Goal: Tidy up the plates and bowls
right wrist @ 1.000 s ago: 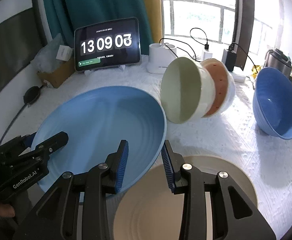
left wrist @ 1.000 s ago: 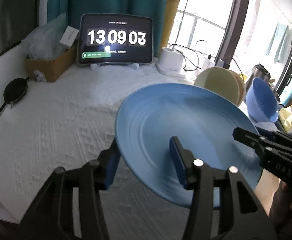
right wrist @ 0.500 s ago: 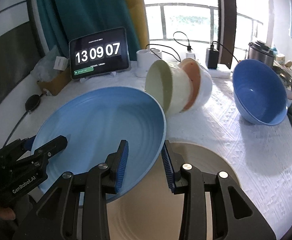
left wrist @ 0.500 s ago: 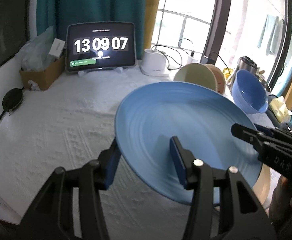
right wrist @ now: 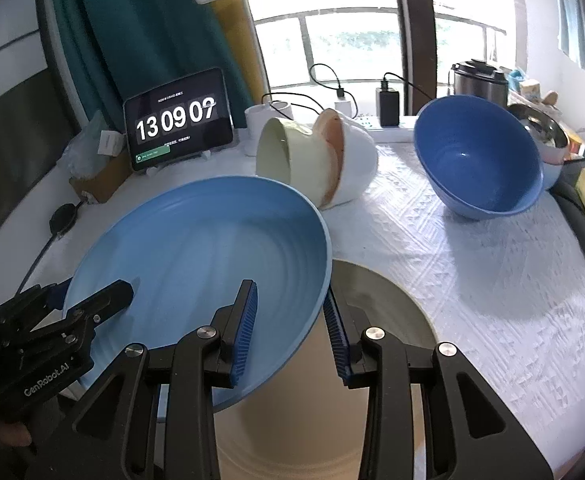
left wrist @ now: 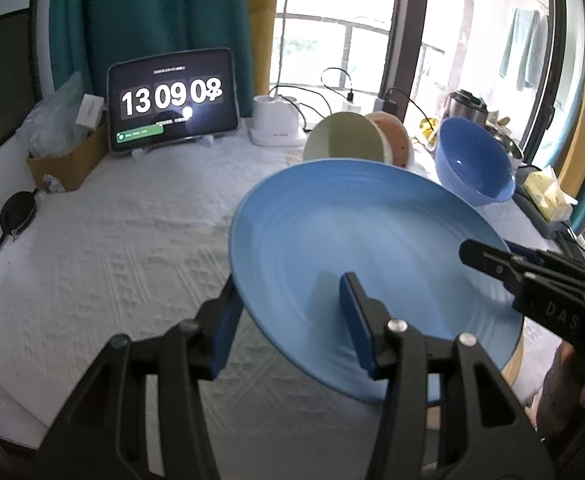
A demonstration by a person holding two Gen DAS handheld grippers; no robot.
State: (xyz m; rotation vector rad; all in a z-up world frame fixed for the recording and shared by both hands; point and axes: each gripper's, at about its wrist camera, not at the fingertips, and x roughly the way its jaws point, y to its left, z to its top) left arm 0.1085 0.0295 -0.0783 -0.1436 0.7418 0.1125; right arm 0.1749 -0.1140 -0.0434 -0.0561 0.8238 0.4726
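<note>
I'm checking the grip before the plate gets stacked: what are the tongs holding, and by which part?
Both hold the blue plate by its rim, on opposite edges: left tongs on one side, right tongs on the other.

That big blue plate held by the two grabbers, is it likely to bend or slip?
The blue plate probably stays stiff: it keeps its round shape though gripped only at opposite rims by the left gripper and right gripper. Its smooth, glossy surface and tilt suggest it might slide. Breakable? Cannot tell.

Blue plate (right wrist: 196,264) tilted, lifted above beige plate (right wrist: 380,320); nested bowls (right wrist: 312,160) on side; blue bowl (right wrist: 480,160) tilted.
</note>
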